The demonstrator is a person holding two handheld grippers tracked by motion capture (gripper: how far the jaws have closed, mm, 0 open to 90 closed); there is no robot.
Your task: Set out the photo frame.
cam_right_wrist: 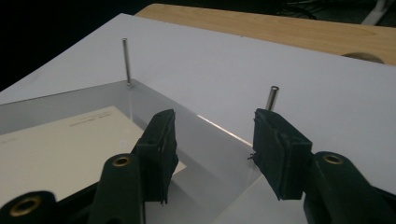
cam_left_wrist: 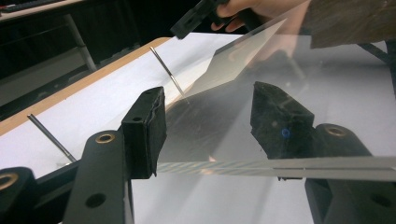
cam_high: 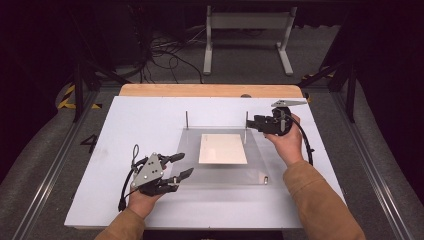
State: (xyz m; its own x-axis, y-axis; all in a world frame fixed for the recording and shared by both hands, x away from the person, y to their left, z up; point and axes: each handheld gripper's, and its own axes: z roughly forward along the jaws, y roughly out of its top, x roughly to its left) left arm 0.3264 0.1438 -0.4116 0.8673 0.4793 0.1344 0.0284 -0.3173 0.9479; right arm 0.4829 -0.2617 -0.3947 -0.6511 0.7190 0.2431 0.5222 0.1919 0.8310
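Note:
A clear acrylic plate (cam_high: 255, 170) lies over a cream paper sheet (cam_high: 222, 148) on the white board (cam_high: 140, 125). Its near edge looks raised, and its far corners sit at two thin metal pins (cam_high: 186, 119) (cam_high: 246, 120). My left gripper (cam_high: 186, 164) is open at the plate's near left corner. In the left gripper view (cam_left_wrist: 208, 100) the plate's edge (cam_left_wrist: 224, 167) runs between the jaws; one jaw shows through the plate (cam_left_wrist: 224, 121), and the pads do not press on it. My right gripper (cam_high: 249, 124) is open beside the far right pin (cam_right_wrist: 272, 97), its jaws (cam_right_wrist: 215, 116) over the plate's corner (cam_right_wrist: 201, 140).
The board rests on a wooden table (cam_high: 210, 90) whose far edge shows beyond it. A small metal fitting (cam_high: 265, 178) sits at the plate's near right corner. On the floor behind the table are a white frame stand (cam_high: 248, 30) and cables (cam_high: 165, 55).

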